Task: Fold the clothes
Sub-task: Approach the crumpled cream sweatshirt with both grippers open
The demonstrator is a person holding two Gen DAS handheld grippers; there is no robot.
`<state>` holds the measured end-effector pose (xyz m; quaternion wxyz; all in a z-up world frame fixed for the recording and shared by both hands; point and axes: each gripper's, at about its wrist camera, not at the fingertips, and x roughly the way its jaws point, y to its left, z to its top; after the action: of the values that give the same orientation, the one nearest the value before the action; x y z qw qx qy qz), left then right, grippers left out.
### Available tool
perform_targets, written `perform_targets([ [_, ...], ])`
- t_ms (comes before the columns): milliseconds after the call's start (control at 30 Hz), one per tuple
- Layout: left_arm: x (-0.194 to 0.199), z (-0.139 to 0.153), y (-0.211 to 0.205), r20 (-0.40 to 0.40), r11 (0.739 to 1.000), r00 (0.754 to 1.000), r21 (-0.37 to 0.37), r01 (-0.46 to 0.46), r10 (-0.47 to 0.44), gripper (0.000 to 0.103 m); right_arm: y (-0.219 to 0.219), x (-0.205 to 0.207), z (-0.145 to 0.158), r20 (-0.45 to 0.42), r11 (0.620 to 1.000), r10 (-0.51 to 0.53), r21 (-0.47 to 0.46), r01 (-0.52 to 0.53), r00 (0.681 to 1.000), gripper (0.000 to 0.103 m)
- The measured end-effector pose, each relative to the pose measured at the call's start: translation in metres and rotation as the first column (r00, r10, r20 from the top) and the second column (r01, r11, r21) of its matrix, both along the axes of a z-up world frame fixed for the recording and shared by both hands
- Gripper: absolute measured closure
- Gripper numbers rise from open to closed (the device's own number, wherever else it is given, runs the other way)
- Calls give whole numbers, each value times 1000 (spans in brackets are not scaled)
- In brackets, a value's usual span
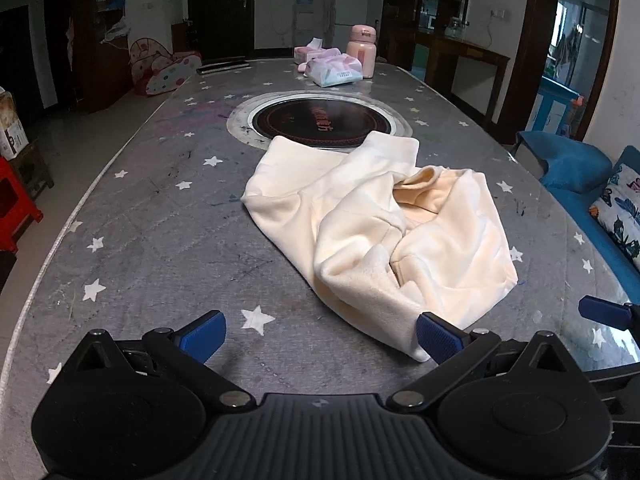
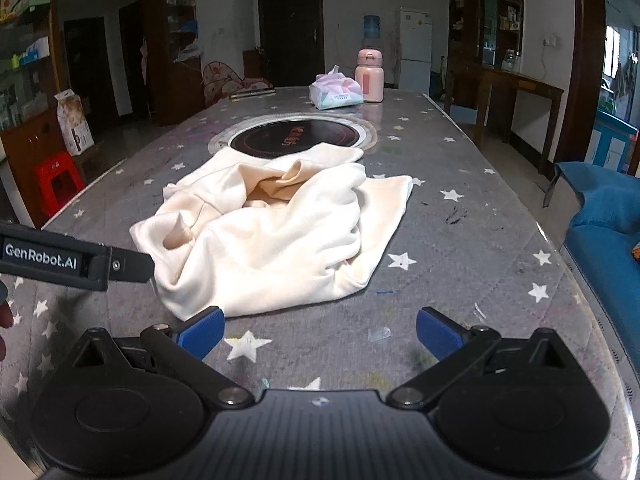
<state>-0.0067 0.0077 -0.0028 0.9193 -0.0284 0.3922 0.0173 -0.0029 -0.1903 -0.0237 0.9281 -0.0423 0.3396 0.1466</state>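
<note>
1. Blue pads are seen on both grippers, each pair spread wide with nothing held between them: the left gripper [image 1: 320, 338] and the right gripper [image 2: 320, 334] both have their jaws open above the near end of the tabletop [image 1: 160, 248].
2. Grey cloth printed with white stars is seen covering the tabletop under a clear sheet, with dark scuff marks scattered over it.
3. A cream garment [image 1: 384, 232] is found crumpled just beyond the jaws, lying on the tabletop, with folds bunched over one another and a darker peach inner side exposed near its middle.
4. In the left wrist view, the garment's near corner reaches the right-hand pad [image 1: 436, 338] of the left gripper; whether they touch cannot be told.
5. In the right wrist view, the garment [image 2: 272, 236] lies ahead and to the left, its near edge just beside the left-hand pad [image 2: 202, 332]. The left gripper's black body [image 2: 76, 260] is seen entering from the left edge, next to the garment.
6. A round black hob [image 1: 316, 124] with a metal ring is set into the tabletop beyond the garment, whose far edge overlaps the ring.
7. At the far end stand tissue packs [image 1: 334, 68] and a pink bottle [image 1: 361, 50], near each other.
8. A blue sofa [image 2: 600, 216] is seen off the right side of the tabletop.
</note>
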Motion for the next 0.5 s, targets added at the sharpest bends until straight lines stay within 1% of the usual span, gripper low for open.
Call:
perform_targets([
  [167,-2,-2,-1,-8,1000,1000,7,8,-8,0,2,-1,-2,-8,1000,7,-4,-7,1000,0],
  [500,-5,0,-2,-8,1000,1000,30,-4,4,0,2,-4,-2,-13,1000,12,-1,-12,1000,0],
])
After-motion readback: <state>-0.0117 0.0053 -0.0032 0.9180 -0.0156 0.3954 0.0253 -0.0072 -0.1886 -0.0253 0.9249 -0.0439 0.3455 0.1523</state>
